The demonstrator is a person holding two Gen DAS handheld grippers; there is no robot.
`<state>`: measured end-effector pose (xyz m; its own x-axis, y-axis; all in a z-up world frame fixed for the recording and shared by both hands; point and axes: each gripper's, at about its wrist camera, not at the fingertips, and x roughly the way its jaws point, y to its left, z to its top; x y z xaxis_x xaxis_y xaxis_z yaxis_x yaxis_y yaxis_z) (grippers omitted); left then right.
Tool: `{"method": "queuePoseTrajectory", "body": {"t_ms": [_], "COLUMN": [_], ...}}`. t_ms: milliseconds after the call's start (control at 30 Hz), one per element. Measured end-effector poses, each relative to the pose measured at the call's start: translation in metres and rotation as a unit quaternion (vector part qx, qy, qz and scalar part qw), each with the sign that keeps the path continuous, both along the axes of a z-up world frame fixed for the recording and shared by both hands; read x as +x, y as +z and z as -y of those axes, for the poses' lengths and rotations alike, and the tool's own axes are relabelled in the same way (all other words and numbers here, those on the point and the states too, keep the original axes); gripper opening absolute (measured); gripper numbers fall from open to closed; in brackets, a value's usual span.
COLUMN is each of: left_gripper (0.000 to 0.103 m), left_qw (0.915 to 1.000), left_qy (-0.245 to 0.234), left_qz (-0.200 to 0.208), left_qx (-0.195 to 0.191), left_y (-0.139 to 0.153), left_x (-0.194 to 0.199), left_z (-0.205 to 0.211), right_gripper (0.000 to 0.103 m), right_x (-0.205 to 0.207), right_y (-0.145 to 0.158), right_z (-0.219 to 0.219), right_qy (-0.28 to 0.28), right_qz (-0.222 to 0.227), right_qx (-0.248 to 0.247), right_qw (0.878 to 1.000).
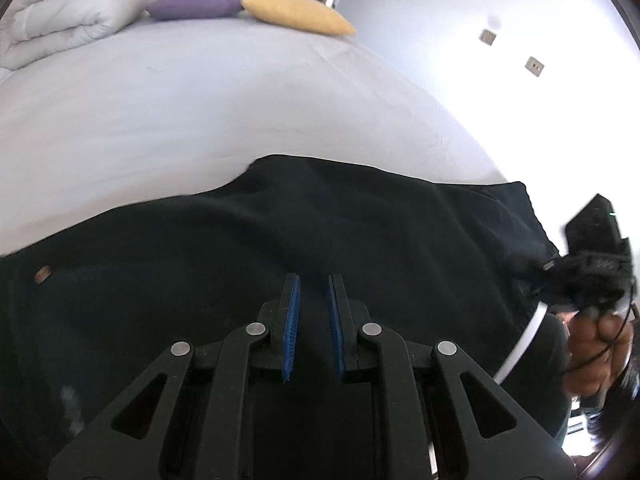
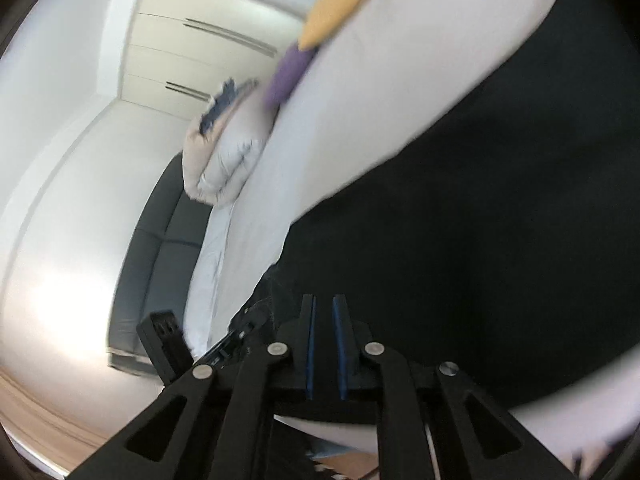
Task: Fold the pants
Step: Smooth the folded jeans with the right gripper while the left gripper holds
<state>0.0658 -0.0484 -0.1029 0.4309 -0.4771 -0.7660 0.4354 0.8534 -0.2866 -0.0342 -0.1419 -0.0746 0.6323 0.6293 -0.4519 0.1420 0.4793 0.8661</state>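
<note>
Pants (image 1: 280, 240), black, spread flat on bed (image 1: 200, 112), near its front edge. Left gripper (image 1: 314, 280) over pants, jaws nearly together, nothing visibly between. Right gripper (image 2: 323, 300) likewise over pants, jaws narrow. Purple cushion (image 1: 192, 4), yellow cushion (image 1: 296, 14) at bed's far end.

A bed (image 1: 200, 112) covered in a pale sheet fills most of the left wrist view. At its far end, a purple cushion (image 1: 194, 4) touches a yellow cushion (image 1: 298, 14); a folded white duvet (image 1: 60, 20) lies left of them. Cupboard doors (image 2: 208, 44) and two wall sockets (image 1: 534, 66) stand behind.
</note>
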Motion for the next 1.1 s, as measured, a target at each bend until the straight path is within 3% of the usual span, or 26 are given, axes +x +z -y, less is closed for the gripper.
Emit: {"method": "queuePoseTrajectory", "body": {"t_ms": [67,100,133,167,300,400,533,600,700,800,867,967,1033,1100], "left_gripper": [0.014,0.014,0.014,0.013,0.013,0.013,0.013,0.013,0.013,0.013,0.013,0.014,0.014,0.014], "left_qw": [0.9996,0.9991,0.9986,0.9984,0.9994,0.9995,0.9997,0.9996,0.9996,0.9994,0.9993,0.9995,0.9995,0.9989], "left_qy": [-0.009,-0.010,-0.008,-0.005,0.005,0.004,0.005,0.005,0.006,0.019,0.025,-0.006,-0.030,-0.045], "left_qz": [-0.003,-0.009,-0.017,-0.025,-0.034,-0.029,-0.025,-0.026,-0.023,-0.026,-0.023,-0.005,-0.001,-0.011], "left_qx": [0.027,0.040,0.050,0.050,0.006,0.008,-0.003,-0.011,-0.016,-0.013,-0.016,-0.029,-0.014,0.007], "left_y": [-0.009,-0.016,-0.024,-0.032,-0.045,-0.047,-0.051,-0.053,-0.053,-0.051,-0.041,-0.029,-0.028,-0.038], "left_x": [0.009,0.013,0.016,0.018,0.022,0.024,0.024,0.019,0.014,0.013,0.010,0.000,-0.004,-0.007], "left_z": [0.012,0.016,0.017,0.015,0.003,0.004,0.002,-0.005,-0.018,-0.018,-0.014,0.011,0.033,0.046], "right_gripper": [0.011,0.009,0.000,0.000,0.000,0.000,0.000,0.000,0.000,0.005,0.005,0.005,0.005,0.005], "right_x": [0.020,0.028,0.030,0.032,0.038,0.037,0.031,0.016,-0.016,-0.052,-0.062,-0.037,-0.012,-0.003], "right_y": [-0.020,-0.033,-0.041,-0.046,-0.039,-0.039,-0.032,-0.020,-0.008,0.024,0.039,0.035,0.013,-0.011], "right_z": [-0.011,-0.010,-0.003,0.004,0.055,0.108,0.161,0.188,0.220,0.219,0.195,0.116,0.066,0.040], "right_qy": [0.010,-0.002,-0.013,-0.025,-0.082,-0.152,-0.221,-0.272,-0.338,-0.369,-0.336,-0.199,-0.126,-0.090], "right_qz": [-0.030,-0.056,-0.065,-0.064,-0.061,-0.053,-0.035,-0.025,-0.025,-0.028,0.008,0.039,0.028,-0.006], "right_qx": [0.003,0.002,0.014,0.034,0.006,0.017,-0.010,-0.048,-0.057,-0.109,-0.095,-0.049,-0.023,-0.018], "right_qw": [0.999,0.998,0.998,0.997,0.995,0.987,0.975,0.961,0.939,0.923,0.937,0.978,0.991,0.996]}}
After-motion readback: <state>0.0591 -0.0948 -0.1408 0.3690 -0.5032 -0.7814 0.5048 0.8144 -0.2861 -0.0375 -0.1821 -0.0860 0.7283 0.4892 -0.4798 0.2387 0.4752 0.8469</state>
